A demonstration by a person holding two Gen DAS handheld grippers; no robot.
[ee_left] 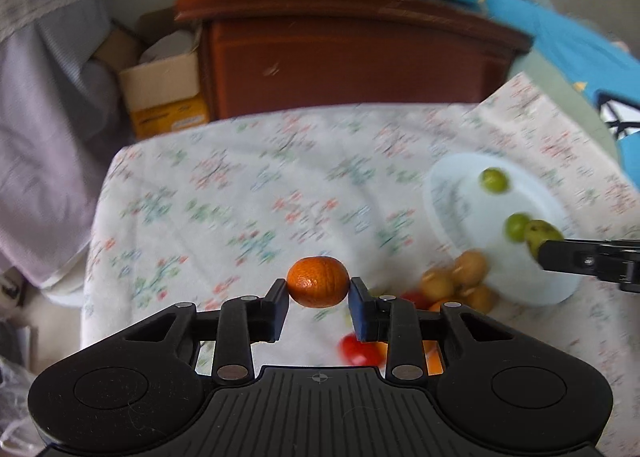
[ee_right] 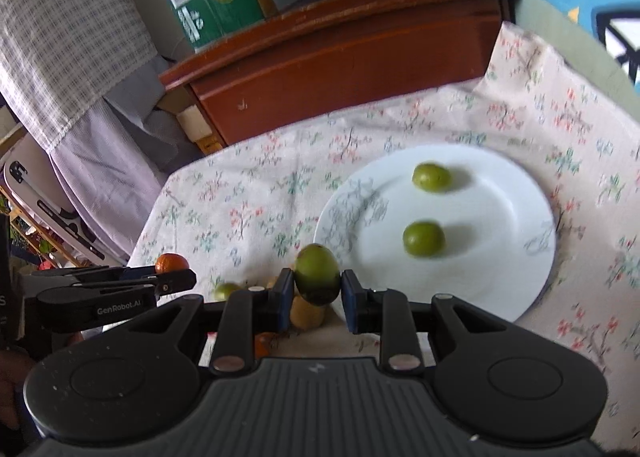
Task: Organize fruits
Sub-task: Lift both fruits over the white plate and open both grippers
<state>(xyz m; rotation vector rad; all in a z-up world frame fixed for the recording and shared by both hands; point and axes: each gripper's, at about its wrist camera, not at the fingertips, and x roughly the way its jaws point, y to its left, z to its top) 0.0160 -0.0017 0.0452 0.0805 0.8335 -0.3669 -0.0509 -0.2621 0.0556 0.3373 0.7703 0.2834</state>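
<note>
My left gripper (ee_left: 319,289) is shut on a small orange mandarin (ee_left: 318,281) and holds it above the floral cloth. My right gripper (ee_right: 316,289) is shut on a green fruit (ee_right: 317,273) just off the near left rim of a white plate (ee_right: 500,289). Two green fruits (ee_right: 424,238) (ee_right: 431,176) lie on the plate. In the left wrist view the plate (ee_left: 460,193) is at the right, with the right gripper's fruit (ee_left: 540,235) over it. A pile of tan fruits (ee_left: 460,281) and red fruits (ee_left: 358,349) lies beside the plate.
A floral cloth (ee_left: 240,193) covers the table. A brown wooden cabinet (ee_left: 352,53) stands behind it, with green and blue boxes on top. A cardboard box (ee_left: 164,93) and hanging fabric are at the left. A blue cloth (ee_left: 568,41) is at the right.
</note>
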